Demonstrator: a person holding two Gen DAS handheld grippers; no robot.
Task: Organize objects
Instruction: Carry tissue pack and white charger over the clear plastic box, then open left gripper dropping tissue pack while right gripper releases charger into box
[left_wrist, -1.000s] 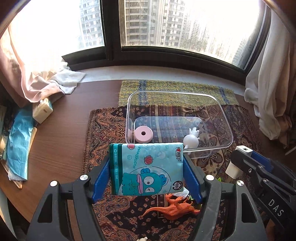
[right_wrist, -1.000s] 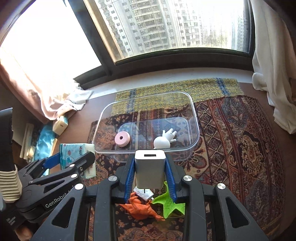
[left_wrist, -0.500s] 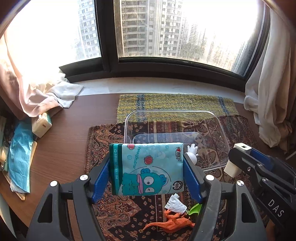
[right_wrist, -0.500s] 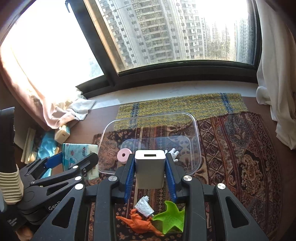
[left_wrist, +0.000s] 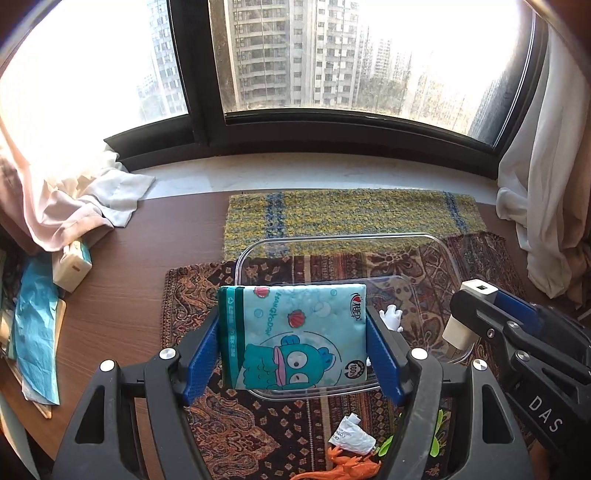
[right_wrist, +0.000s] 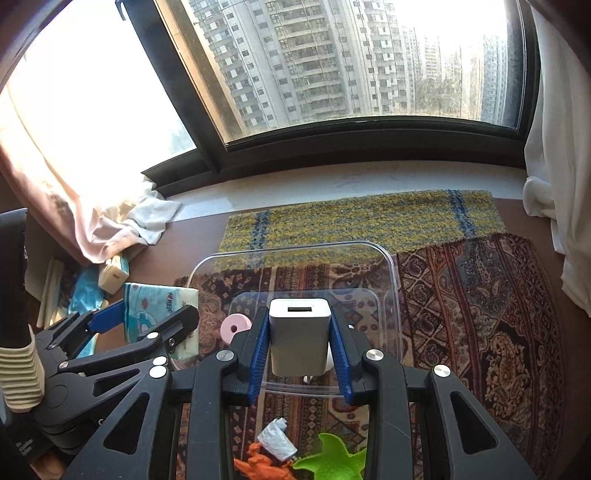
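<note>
Between fingers (right_wrist: 261, 345), charger (right_wrist: 299, 341) port-up

The soft tissue pack (left_wrist: 291, 334) was teal with a cartoon fish print; the square plastic charger (right_wrist: 299, 341) was white-grey; the woven paisley rug (right_wrist: 480, 317) showed rust and dark brown.

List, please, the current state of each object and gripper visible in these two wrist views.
Left gripper: shut on the tissue pack, above the bin.
Right gripper: shut on the charger.
Clear bin: open, no lid, on the rug.
Pink ring: lying in the bin.
White figure: inside the bin.
Orange dinosaur: on the rug, outside the bin.
Green star: on the rug, outside the bin.
</note>
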